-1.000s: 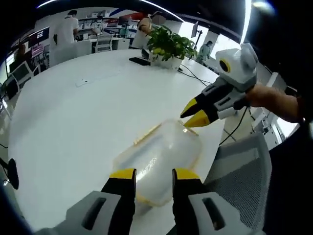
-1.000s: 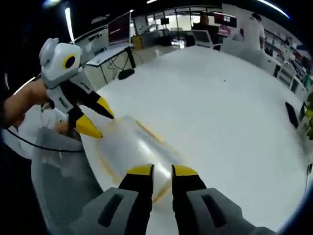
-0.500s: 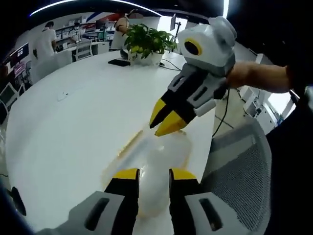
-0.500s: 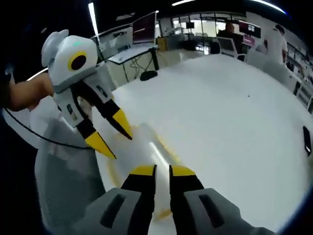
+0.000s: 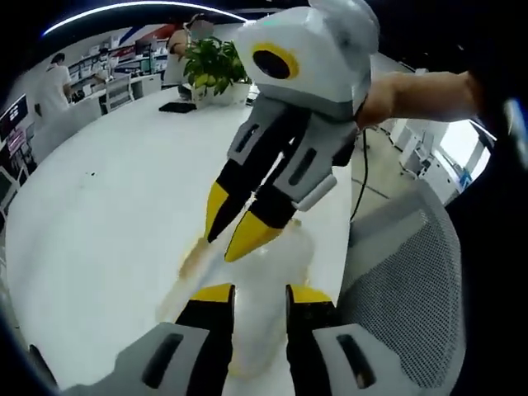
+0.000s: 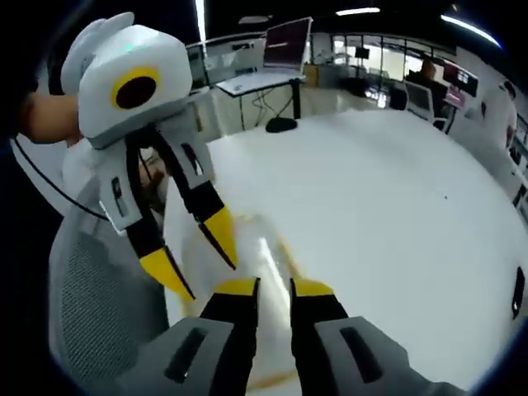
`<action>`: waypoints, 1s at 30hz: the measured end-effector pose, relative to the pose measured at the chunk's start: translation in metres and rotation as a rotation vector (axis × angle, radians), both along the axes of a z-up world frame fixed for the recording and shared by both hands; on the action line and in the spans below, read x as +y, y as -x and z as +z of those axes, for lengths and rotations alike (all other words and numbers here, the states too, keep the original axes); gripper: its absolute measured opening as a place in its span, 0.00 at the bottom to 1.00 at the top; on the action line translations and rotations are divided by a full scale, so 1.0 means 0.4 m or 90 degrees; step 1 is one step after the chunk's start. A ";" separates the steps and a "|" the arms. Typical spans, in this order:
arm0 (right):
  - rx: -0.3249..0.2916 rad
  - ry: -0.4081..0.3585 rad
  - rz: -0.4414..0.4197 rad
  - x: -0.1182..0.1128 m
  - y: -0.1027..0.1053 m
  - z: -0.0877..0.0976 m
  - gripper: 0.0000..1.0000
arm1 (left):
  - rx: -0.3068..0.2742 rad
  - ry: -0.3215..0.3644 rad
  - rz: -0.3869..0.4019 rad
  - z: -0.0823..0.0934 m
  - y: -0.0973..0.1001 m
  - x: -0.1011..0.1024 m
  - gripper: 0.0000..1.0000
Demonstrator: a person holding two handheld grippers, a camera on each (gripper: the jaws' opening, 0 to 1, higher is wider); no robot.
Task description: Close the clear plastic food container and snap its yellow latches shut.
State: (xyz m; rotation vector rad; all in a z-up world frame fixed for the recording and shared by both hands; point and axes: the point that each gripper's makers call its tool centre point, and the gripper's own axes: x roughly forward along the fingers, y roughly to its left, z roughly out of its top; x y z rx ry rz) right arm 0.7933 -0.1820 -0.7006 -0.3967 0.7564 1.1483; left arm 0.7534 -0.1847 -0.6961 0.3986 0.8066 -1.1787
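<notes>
The clear plastic container (image 5: 276, 260) lies at the white table's near edge, with a yellow latch strip (image 5: 194, 257) along its left side. My left gripper (image 5: 258, 295) hovers just over it, jaws apart with nothing between them. My right gripper (image 5: 233, 227) comes down from the upper right, its yellow tips just above the lid and a narrow gap apart. In the right gripper view the container (image 6: 262, 257) lies under my right gripper (image 6: 274, 289), and the left gripper (image 6: 195, 256) reaches in from the left with its jaws spread. Whether any tip touches the lid is unclear.
The white table (image 5: 107, 198) stretches away, with a potted plant (image 5: 210, 74) and a dark flat object (image 5: 176, 106) at its far end. A grey mesh chair (image 5: 404, 280) stands against the table edge beside the container. People and desks with monitors (image 6: 285, 45) fill the background.
Both grippers have drawn much closer to each other and to the container, so each looms larger in the other's view. The container has stayed where it was.
</notes>
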 end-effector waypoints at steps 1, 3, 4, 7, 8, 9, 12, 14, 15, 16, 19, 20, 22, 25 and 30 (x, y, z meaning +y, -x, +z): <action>-0.005 0.004 0.003 0.001 -0.006 -0.002 0.15 | -0.001 -0.001 -0.005 -0.001 0.002 -0.002 0.19; -0.005 0.007 0.014 0.005 -0.011 -0.003 0.18 | -0.007 -0.007 -0.014 -0.005 0.007 -0.004 0.19; -0.004 0.008 0.018 0.006 -0.013 -0.004 0.18 | -0.009 -0.007 -0.016 -0.005 0.008 -0.005 0.19; -0.007 0.015 0.034 0.010 -0.020 -0.008 0.21 | -0.012 -0.009 -0.027 -0.008 0.016 -0.008 0.20; -0.006 0.018 0.039 0.010 -0.021 -0.010 0.22 | -0.012 -0.011 -0.030 -0.010 0.017 -0.008 0.20; -0.005 0.024 0.044 0.010 -0.024 -0.014 0.23 | -0.012 -0.012 -0.030 -0.011 0.018 -0.008 0.20; 0.003 0.028 0.057 0.013 -0.026 -0.018 0.26 | -0.011 -0.017 -0.037 -0.018 0.024 -0.008 0.20; 0.008 0.031 0.067 0.017 -0.026 -0.022 0.29 | -0.011 -0.017 -0.040 -0.020 0.029 -0.009 0.20; 0.012 0.031 0.072 0.018 -0.025 -0.024 0.30 | -0.011 -0.018 -0.042 -0.021 0.032 -0.009 0.20; 0.021 0.033 0.076 0.019 -0.023 -0.029 0.31 | -0.010 -0.019 -0.045 -0.025 0.037 -0.009 0.21; 0.037 0.042 0.088 0.017 -0.018 -0.042 0.35 | -0.010 -0.024 -0.053 -0.030 0.050 -0.009 0.22; 0.042 0.045 0.093 0.017 -0.016 -0.046 0.37 | -0.011 -0.026 -0.057 -0.032 0.054 -0.009 0.22; 0.053 0.049 0.105 0.015 -0.012 -0.054 0.37 | -0.016 -0.031 -0.065 -0.035 0.059 -0.008 0.23; 0.065 0.048 0.108 0.016 -0.017 -0.051 0.38 | -0.035 -0.040 -0.084 -0.040 0.066 -0.007 0.24; 0.096 0.050 0.128 0.022 -0.012 -0.057 0.40 | -0.059 -0.050 -0.102 -0.042 0.067 -0.010 0.26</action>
